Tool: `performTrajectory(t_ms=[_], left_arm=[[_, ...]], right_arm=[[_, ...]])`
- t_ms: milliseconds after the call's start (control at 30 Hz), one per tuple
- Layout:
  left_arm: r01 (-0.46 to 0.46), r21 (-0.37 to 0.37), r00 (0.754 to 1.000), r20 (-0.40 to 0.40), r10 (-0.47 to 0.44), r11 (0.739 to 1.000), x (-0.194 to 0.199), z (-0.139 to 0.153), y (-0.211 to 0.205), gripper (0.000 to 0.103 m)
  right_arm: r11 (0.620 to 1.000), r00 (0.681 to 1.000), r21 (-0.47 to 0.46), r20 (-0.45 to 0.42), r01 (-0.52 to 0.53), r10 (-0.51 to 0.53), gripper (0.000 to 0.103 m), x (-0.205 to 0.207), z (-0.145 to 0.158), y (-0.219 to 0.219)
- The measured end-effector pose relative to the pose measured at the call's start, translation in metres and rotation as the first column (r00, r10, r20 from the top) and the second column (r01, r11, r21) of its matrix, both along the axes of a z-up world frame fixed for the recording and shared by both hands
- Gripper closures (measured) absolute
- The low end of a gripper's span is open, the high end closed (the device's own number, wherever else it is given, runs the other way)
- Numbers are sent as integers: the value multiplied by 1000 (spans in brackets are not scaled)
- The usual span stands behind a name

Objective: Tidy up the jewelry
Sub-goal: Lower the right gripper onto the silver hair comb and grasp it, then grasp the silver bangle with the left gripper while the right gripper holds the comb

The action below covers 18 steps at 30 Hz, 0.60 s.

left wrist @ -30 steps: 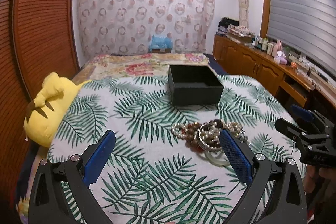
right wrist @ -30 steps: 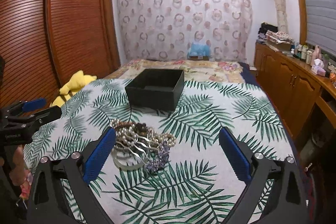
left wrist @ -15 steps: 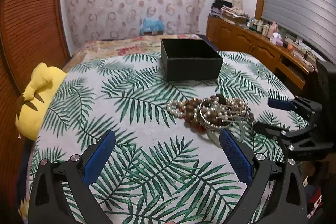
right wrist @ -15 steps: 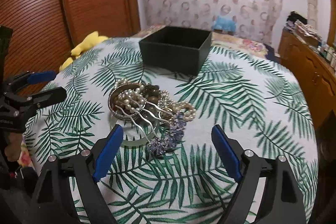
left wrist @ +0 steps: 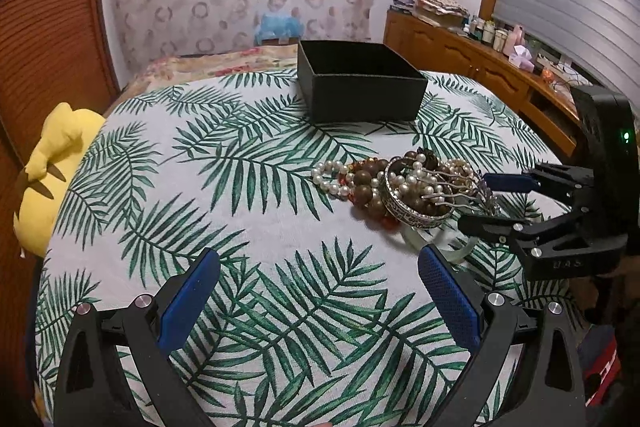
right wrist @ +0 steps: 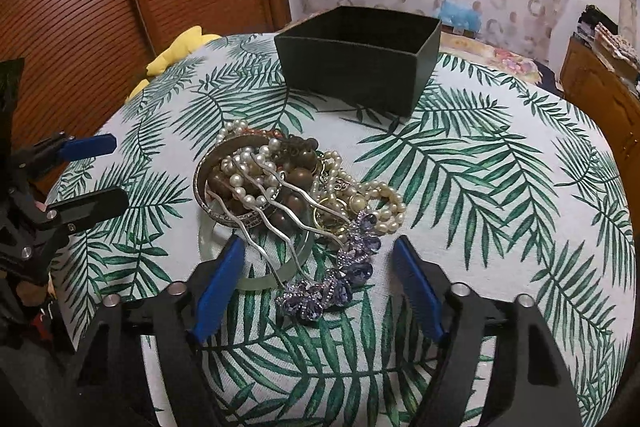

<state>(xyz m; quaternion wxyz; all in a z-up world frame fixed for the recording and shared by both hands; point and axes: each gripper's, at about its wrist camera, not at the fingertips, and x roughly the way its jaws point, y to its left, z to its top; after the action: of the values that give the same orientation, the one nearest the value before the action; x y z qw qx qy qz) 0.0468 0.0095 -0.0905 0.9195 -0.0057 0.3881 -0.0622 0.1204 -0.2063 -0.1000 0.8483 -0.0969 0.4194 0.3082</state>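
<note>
A jewelry pile (right wrist: 280,187) lies on the palm-leaf cloth: pearl strands, brown wooden beads, a silver bangle (left wrist: 416,215), a pale green bangle (right wrist: 256,281), and a silver hair comb with purple stones (right wrist: 340,279). An open, empty black box (right wrist: 360,67) stands behind it, also in the left wrist view (left wrist: 360,95). My right gripper (right wrist: 318,279) is open, low over the purple comb end, fingers either side. My left gripper (left wrist: 320,291) is open, short of the pile. Each gripper shows in the other's view: the right one (left wrist: 480,203) and the left one (right wrist: 104,175).
The round table's palm-leaf cloth (left wrist: 240,227) drops off at the edges. A yellow plush toy (left wrist: 52,171) sits at the left edge. A wooden sideboard (left wrist: 480,67) with bottles runs along the right wall, and slatted wardrobe doors (right wrist: 100,7) are at the left.
Both grippers moved forward and down toward the jewelry pile. The right gripper now straddles the purple end of the comb. Both stayed open.
</note>
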Motion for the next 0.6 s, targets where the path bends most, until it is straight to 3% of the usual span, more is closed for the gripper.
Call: performTrajectory(t_ms=[167, 600], left_arm=[[20, 0, 1000, -15, -20, 1000, 5, -3, -5, 7], [151, 71, 989, -5, -151, 986, 32, 6, -45, 7]], right_arm=[[1000, 1000, -4, 8, -11, 11, 47, -1, 2, -3], [998, 995, 8, 77, 56, -57, 47, -18, 18, -47]])
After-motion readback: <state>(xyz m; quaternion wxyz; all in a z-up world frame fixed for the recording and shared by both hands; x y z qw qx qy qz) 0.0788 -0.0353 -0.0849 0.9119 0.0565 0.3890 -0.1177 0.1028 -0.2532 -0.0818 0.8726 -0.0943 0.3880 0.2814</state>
